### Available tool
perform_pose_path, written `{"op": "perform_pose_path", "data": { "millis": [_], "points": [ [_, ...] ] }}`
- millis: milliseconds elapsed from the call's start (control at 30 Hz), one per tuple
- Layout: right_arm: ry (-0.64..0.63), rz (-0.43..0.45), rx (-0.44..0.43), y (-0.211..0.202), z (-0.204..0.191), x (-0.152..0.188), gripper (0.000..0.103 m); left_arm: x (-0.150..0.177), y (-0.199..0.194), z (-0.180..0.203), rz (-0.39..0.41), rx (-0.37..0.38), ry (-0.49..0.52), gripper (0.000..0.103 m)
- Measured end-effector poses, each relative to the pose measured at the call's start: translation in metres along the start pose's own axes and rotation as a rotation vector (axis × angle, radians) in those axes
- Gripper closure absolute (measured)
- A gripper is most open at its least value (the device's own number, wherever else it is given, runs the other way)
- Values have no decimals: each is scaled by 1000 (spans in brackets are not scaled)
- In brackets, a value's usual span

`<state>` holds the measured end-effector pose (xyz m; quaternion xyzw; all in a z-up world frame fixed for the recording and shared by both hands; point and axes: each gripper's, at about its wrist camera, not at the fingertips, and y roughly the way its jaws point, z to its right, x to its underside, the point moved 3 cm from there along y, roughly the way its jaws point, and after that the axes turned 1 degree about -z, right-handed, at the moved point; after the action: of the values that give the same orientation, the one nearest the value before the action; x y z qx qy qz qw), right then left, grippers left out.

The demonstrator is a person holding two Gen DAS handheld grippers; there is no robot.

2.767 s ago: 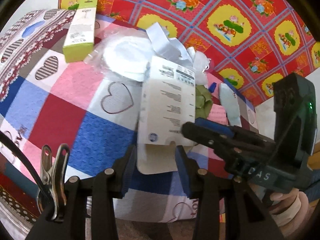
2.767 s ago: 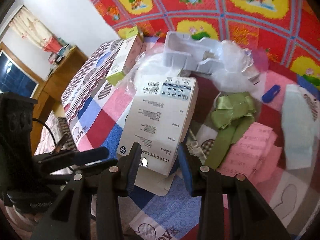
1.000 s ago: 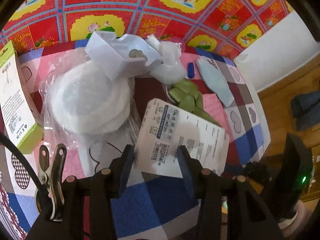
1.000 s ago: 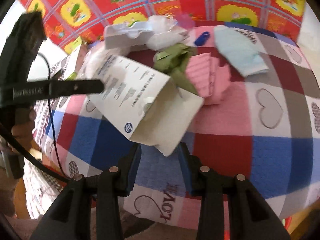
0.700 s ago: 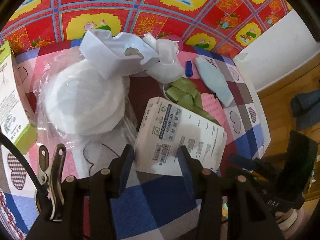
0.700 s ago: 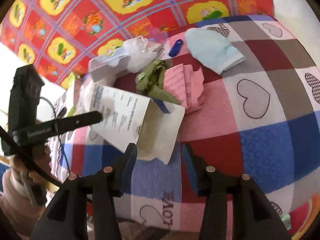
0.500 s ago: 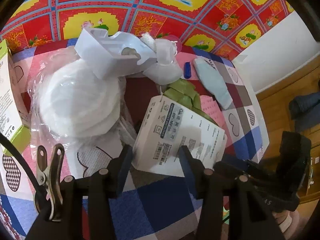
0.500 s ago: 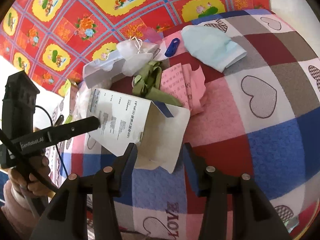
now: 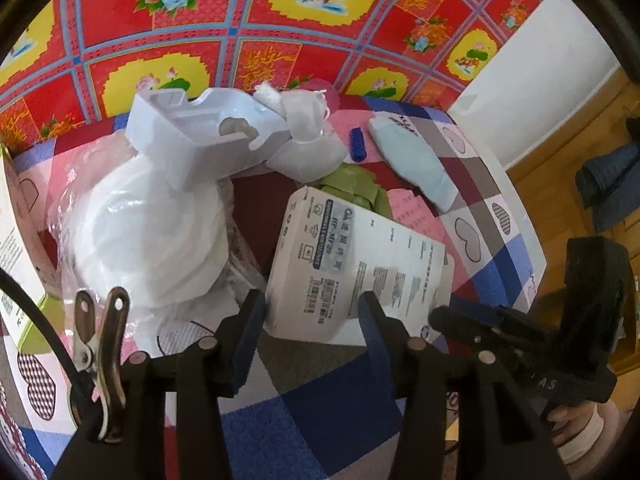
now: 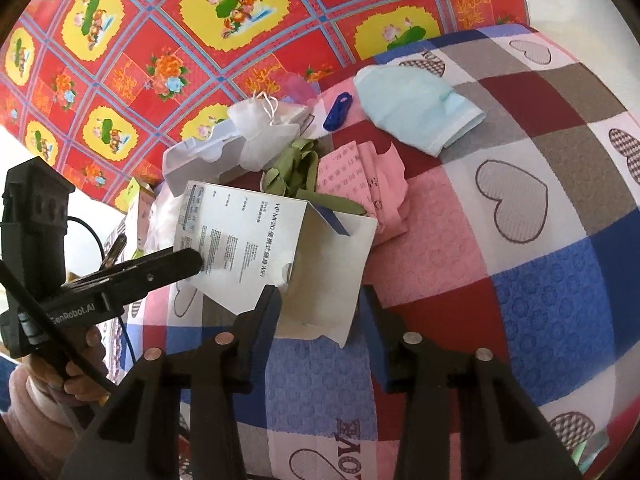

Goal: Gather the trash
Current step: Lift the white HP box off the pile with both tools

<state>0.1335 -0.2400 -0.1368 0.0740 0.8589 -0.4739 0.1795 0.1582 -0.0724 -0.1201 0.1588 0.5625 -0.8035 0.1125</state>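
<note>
A white printed cardboard box [image 9: 360,264] hangs tilted above the table, open at one end. My left gripper [image 9: 312,316] is shut on its closed end; in the right wrist view one black finger [image 10: 188,260] lies across the printed face [image 10: 240,232]. My right gripper [image 10: 320,308] is at the open end, its jaws closing with the loose flap between them, and the pads do not visibly press. Behind the box lie a green ribbon [image 10: 296,176], crumpled pink paper [image 10: 360,184], a white mesh pouch [image 10: 264,128] and a white plastic insert [image 9: 200,132].
A bag of white discs [image 9: 148,232] lies left of the box, and a green-and-white carton [image 9: 16,280] sits at the far left edge. A blue clip [image 10: 338,112] and a light blue mask [image 10: 416,108] lie at the back. The heart-patterned cloth [image 10: 520,272] ends at a red floral sheet [image 9: 280,20].
The box has come off the cloth and swung round, its open end now facing my right gripper. The right gripper has rolled and its fingers now stand around the flap.
</note>
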Motion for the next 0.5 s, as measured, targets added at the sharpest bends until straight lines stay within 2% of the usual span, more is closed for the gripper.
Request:
{"op": "perform_pose_path", "data": {
  "millis": [200, 333, 500],
  "points": [
    [-9, 25, 17, -7, 1, 0, 66, 4, -1, 1, -18, 25, 39, 59],
    [-27, 40, 42, -17, 2, 6, 66, 13, -5, 16, -18, 12, 107, 60],
    [-7, 59, 46, -34, 10, 19, 66, 25, -9, 30, -30, 28, 131, 60]
  ]
}}
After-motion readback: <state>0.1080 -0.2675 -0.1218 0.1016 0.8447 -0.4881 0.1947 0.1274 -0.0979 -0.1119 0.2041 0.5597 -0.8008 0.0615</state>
